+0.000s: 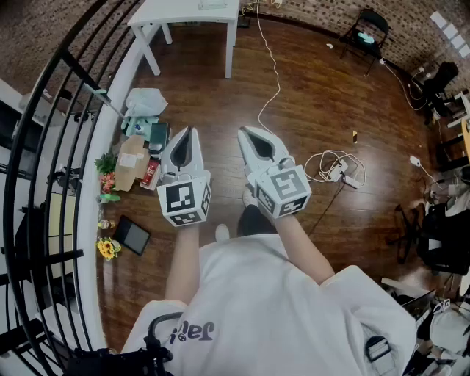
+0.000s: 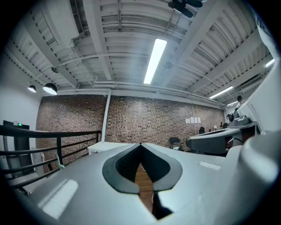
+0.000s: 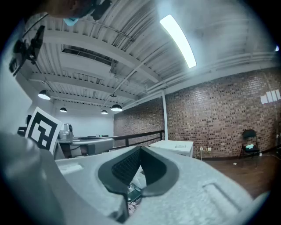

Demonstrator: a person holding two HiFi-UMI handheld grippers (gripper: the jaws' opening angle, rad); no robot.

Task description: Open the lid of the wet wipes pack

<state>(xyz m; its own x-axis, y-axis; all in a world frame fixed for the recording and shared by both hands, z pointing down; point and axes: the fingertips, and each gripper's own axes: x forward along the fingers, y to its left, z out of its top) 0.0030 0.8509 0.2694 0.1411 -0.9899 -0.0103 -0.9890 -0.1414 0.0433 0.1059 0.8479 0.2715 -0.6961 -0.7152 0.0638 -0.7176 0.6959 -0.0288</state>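
Closest is the person's white shirt (image 1: 279, 308), with both arms held out in front. Each hand holds a gripper flat and level. The left gripper (image 1: 189, 134) is squeezed tight with nothing in it. The right gripper (image 1: 244, 134) is squeezed tight too, and it is also empty.

Under both grippers is a brown wooden floor (image 1: 308, 110). Far in front of them stand a white table (image 1: 191, 15) and a red brick wall (image 2: 145, 118). A long bright lamp (image 2: 154, 60) hangs on the ceiling above. A black railing (image 1: 44, 147) runs along on the left of the left gripper.

Just left of the left gripper is a heap on the floor: a white bag (image 1: 145, 101), a cardboard box (image 1: 132, 161), a red can (image 1: 150, 173) and a dark green flat thing (image 1: 157, 135). That one may be the wet wipes pack, but I cannot tell. No gripper touches the heap.

A white cable (image 1: 273, 73) runs ahead of the right gripper. A power strip (image 1: 341, 172) lies to its right.
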